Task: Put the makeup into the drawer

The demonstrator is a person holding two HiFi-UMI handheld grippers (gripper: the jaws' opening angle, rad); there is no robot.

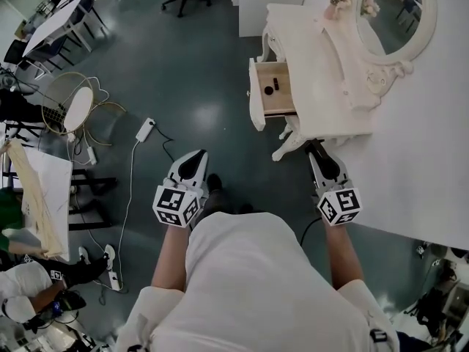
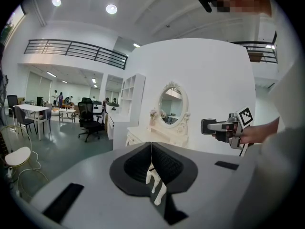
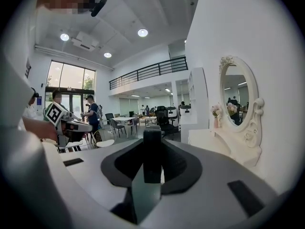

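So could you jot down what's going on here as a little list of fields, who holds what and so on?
Place: a person stands at a white dressing table with an oval mirror
Drawer: pulled open, small dark things lie inside
Right gripper: shut on a slim dark makeup item, held upright
Left gripper: jaws together, nothing between them
Stage: the held makeup item is not yet in the drawer
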